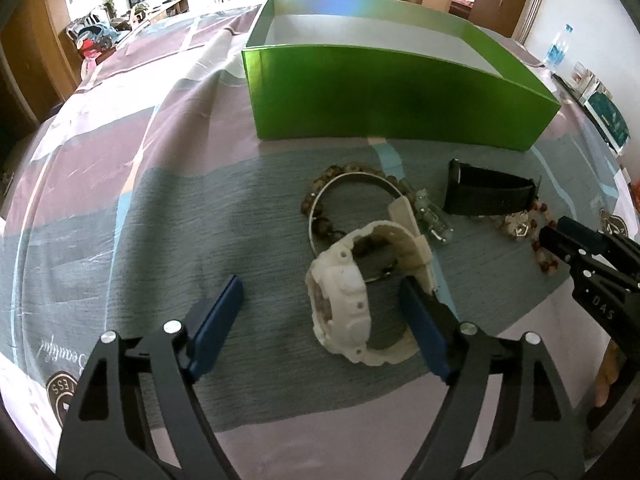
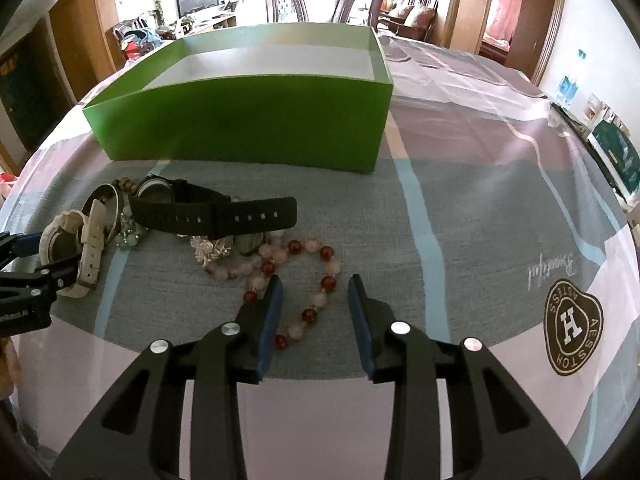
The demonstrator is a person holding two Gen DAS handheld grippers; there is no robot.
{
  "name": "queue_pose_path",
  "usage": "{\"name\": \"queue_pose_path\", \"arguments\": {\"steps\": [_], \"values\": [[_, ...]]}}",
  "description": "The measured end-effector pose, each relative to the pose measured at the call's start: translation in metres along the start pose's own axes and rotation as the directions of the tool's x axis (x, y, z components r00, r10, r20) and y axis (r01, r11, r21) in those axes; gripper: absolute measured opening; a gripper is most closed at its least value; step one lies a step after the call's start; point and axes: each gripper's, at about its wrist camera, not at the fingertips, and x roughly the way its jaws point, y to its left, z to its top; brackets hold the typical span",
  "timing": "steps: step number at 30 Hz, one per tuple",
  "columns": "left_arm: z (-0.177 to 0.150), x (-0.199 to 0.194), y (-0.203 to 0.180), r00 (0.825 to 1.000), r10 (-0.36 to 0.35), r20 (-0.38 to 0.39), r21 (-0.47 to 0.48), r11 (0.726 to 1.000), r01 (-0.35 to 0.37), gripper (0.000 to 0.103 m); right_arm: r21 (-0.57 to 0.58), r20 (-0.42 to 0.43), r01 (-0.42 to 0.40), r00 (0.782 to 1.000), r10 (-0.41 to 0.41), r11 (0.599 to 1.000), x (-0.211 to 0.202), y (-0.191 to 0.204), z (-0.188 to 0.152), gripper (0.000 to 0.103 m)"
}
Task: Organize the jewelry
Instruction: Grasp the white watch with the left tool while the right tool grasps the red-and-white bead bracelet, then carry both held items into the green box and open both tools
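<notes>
L tongs [image 1: 320, 304]: wide, straddling the white watch [image 1: 344, 312] w/o touching it; pads clear on both sides. R tongs [image 2: 314, 304]: narrow-to-mid gap, nothing clamped; the red-and-pink bead bracelet [image 2: 296, 280] lies between and under the tips, pads not pressing.

Outward from L: watch lies on its side over a thin metal bangle [image 1: 352, 184] and a brown bead bracelet [image 1: 320, 208]; small glass charm [image 1: 434, 220] just beside its strap. Black watch [image 2: 208, 212] nearer the box, touching the bead pile. All sit on the grey band of the tablecloth [image 2: 480, 220], near its front-middle. Green box [image 1: 380, 100] behind them, toward the cloth's far edge; open-topped, looks empty as far as visible.

Judgement: pick step, both sides, nothing lifted yet. To do well: L should close across the watch case, not the strap, and lift straight so the bangle underneath isn't dragged. R needs tips lower, catching one strand only; beads may roll out of a shallow pinch. Lift clear of the box wall before release.
</notes>
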Motion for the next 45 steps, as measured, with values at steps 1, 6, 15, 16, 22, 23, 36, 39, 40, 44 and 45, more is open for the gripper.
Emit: {"name": "queue_pose_path", "arguments": {"steps": [1,6,15,16,22,23,36,39,40,44,45], "values": [[0.000,0.000,0.000,1.000,0.001,0.001,-0.003,1.000,-0.001,0.079,0.002,0.002,0.004,1.000,-0.004,1.000,0.000,0.000,0.000,0.041],[0.000,-0.006,0.001,0.999,0.038,0.017,-0.002,0.999,-0.038,0.025,0.003,0.007,0.005,1.000,-0.005,1.000,0.000,-0.001,-0.001,0.042],[-0.004,-0.017,-0.002,0.999,0.036,0.034,-0.002,0.999,-0.036,0.018,0.000,-0.010,-0.064,0.998,0.064,0.998,-0.006,0.002,-0.003,0.008],[-0.004,-0.020,-0.002,0.999,0.035,0.041,0.000,0.999,-0.035,0.018,0.011,-0.007,-0.075,0.997,0.076,0.997,-0.009,0.000,-0.002,0.008],[0.000,-0.045,-0.002,0.994,0.034,0.104,0.011,0.999,-0.036,0.018,-0.002,0.079,-0.094,0.992,0.094,0.996,-0.045,-0.004,0.014,0.008],[0.002,-0.051,-0.003,0.992,0.032,0.119,0.015,0.999,-0.034,0.018,-0.009,0.095,-0.101,0.990,0.101,0.995,-0.052,-0.004,0.017,0.008],[0.071,-0.109,-0.012,0.963,0.007,0.271,0.101,0.994,-0.036,0.018,-0.145,0.288,-0.101,0.947,0.139,0.984,-0.104,0.004,0.106,0.008],[0.102,-0.105,-0.011,0.957,0.011,0.291,0.106,0.993,-0.044,0.018,-0.164,0.326,-0.077,0.937,0.128,0.983,-0.098,0.006,0.132,0.008],[0.115,-0.097,-0.010,0.959,0.006,0.284,0.101,0.994,-0.036,0.018,-0.163,0.325,-0.078,0.937,0.128,0.984,-0.091,0.005,0.141,0.008],[0.145,-0.061,-0.005,0.972,0.027,0.235,0.074,0.996,-0.045,0.018,-0.122,0.241,-0.102,0.962,0.129,0.987,-0.047,0.002,0.163,0.008],[0.149,-0.050,-0.003,0.975,0.034,0.218,0.067,0.997,-0.050,0.018,-0.106,0.204,-0.104,0.971,0.124,0.989,-0.029,0.001,0.166,0.008]]}}
